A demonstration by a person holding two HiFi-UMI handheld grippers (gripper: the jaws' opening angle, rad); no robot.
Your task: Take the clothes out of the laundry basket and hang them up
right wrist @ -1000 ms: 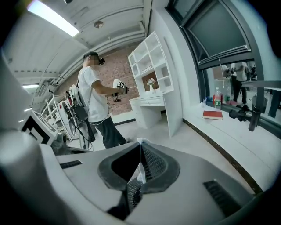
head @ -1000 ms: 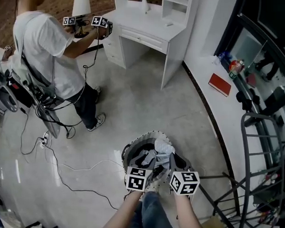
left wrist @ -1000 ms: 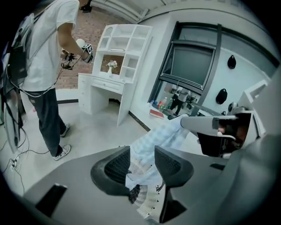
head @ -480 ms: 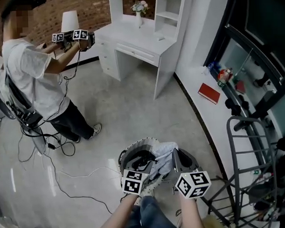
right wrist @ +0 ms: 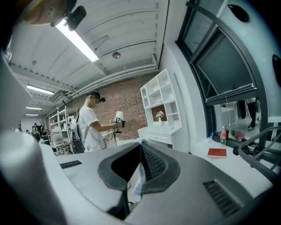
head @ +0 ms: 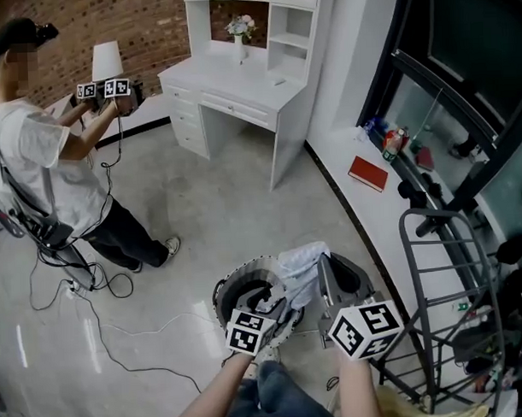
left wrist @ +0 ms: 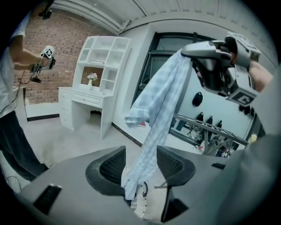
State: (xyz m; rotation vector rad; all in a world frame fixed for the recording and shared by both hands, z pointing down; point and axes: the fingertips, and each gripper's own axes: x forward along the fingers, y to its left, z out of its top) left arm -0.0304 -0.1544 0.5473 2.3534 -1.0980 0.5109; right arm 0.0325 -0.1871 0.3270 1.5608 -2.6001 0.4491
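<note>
Right tool (right wrist: 140, 149) clamps the shirt (left wrist: 162, 101) — left tool (left wrist: 141, 163) opening around it.

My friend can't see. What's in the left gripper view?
A pale blue shirt hangs from the shut right gripper, its tail dangling between the opening fingers of the left gripper. A white desk stands behind.

A white hutch desk (head: 240, 84) is standing near the brick wall (head: 58, 27), a lamp (head: 107, 60) beside it; a ceiling strip light (right wrist: 79, 41) is glowing, and the glossy pale floor (head: 244, 204) is gleaming.
</note>
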